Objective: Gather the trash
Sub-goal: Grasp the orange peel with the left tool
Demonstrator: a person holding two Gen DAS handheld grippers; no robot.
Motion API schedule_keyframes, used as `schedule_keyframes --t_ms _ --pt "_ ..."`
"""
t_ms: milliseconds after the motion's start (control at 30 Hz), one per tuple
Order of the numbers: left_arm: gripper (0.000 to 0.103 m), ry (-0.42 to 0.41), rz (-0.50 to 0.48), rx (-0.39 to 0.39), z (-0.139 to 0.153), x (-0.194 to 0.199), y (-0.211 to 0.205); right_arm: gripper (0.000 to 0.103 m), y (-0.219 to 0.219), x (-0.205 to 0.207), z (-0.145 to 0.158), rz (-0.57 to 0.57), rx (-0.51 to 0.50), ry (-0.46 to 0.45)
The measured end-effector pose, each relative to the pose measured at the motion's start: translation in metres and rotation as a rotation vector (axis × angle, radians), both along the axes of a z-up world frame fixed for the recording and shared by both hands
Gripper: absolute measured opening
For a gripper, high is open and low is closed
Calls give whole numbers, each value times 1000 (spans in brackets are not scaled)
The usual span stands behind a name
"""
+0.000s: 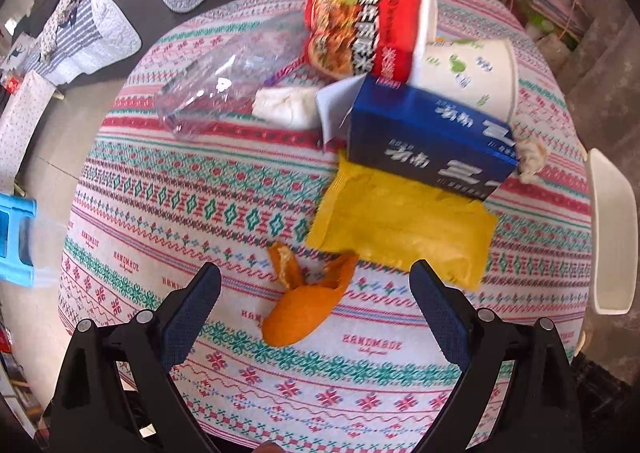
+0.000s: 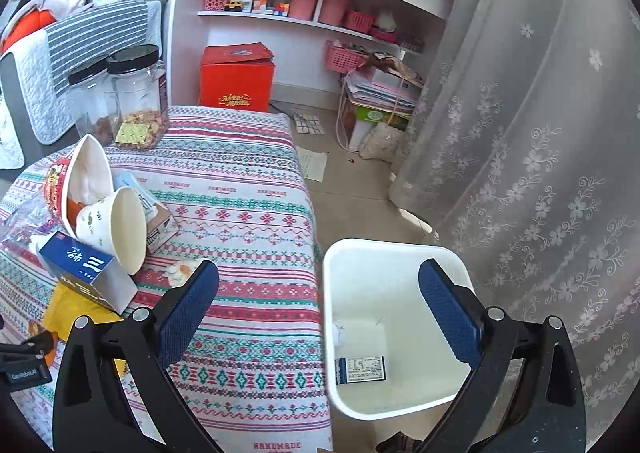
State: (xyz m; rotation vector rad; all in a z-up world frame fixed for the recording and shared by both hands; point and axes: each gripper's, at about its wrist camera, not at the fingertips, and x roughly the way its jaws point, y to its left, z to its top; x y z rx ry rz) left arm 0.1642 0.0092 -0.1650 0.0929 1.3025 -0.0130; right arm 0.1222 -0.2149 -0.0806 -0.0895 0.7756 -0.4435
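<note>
The table (image 1: 168, 205), covered in a patterned cloth printed "HANDMADE", carried the trash in a heap toward its right side, and the white waste bin (image 2: 400, 253) stood on the floor just beside that edge, holding a small printed carton (image 2: 361, 370) and a scrap of white paper (image 2: 338, 333). In the heap, a red instant-noodle cup (image 1: 360, 13) lay on its side against a white paper cup (image 1: 468, 69), with a blue box (image 1: 424, 141) in front of them overlapping a yellow wrapper (image 1: 400, 229). A clear plastic bag (image 1: 216, 85) and a crumpled white tissue (image 1: 284, 105) lay left of the heap. An orange peel (image 1: 300, 305) lay nearest the front edge. The left gripper (image 1: 316, 285) hung released above the peel, grasping nothing. The right gripper (image 2: 320, 281) was spread wide and empty over the bin's near rim.
</note>
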Motion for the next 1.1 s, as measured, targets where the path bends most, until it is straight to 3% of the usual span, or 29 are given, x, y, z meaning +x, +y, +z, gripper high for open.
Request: schedule_keyframes --t_ms 133,367,567,767,933,1100 --pt "92 56 -5 4 -19 -6 14 96 12 7 -1 67 70 21" --pt "92 80 -88 -26 -33 -14 7 96 21 18 -15 189 216 94" --pt "90 108 -130 -41 -43 -28 -1 96 35 20 -28 328 238 147" --pt "75 84 -112 -83 -37 -29 16 96 54 25 -40 420 218 195" --pt "51 55 -108 -101 -29 -21 35 96 62 26 -43 438 195 210" --pt "35 40 -109 -95 -24 -22 48 96 67 26 -43 457 178 204"
